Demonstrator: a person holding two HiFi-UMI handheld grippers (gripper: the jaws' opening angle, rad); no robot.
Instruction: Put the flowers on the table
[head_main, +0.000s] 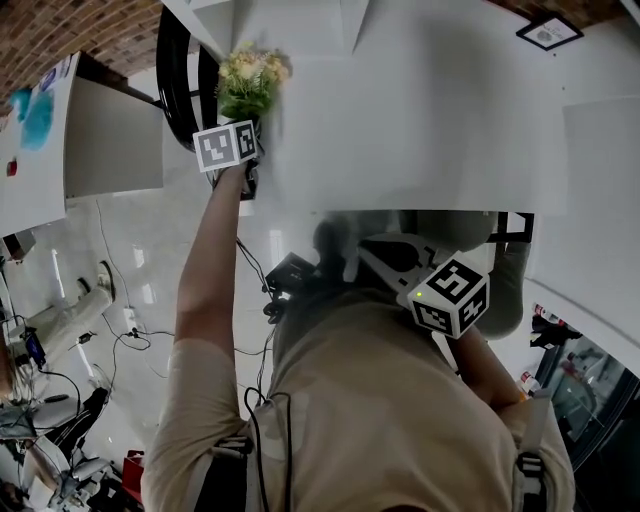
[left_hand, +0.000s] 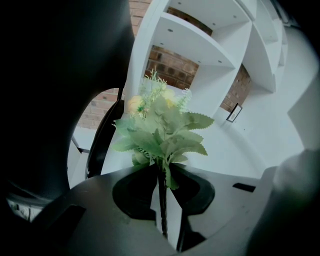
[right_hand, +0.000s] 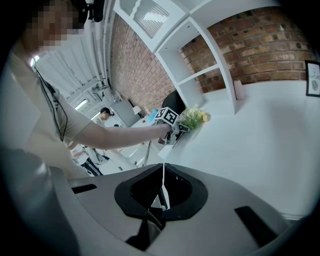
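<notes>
The white table (head_main: 430, 120) fills the upper half of my head view. The flowers (head_main: 248, 80) are at upper left, over its left edge, stem pinched in my left gripper (left_hand: 162, 200). I judge setting down and letting go remain. My right gripper (right_hand: 161, 192) is pressed together, empty.

Walls: red brick (right_hand: 260, 45) behind white open shelving (left_hand: 200, 45).
Floor: pale glossy tiles (head_main: 60, 270), reflecting the light.
Furniture: black chair (head_main: 175, 70) beside the shelving.
Decor: small black-framed picture (head_main: 549, 32) against the brick.
</notes>
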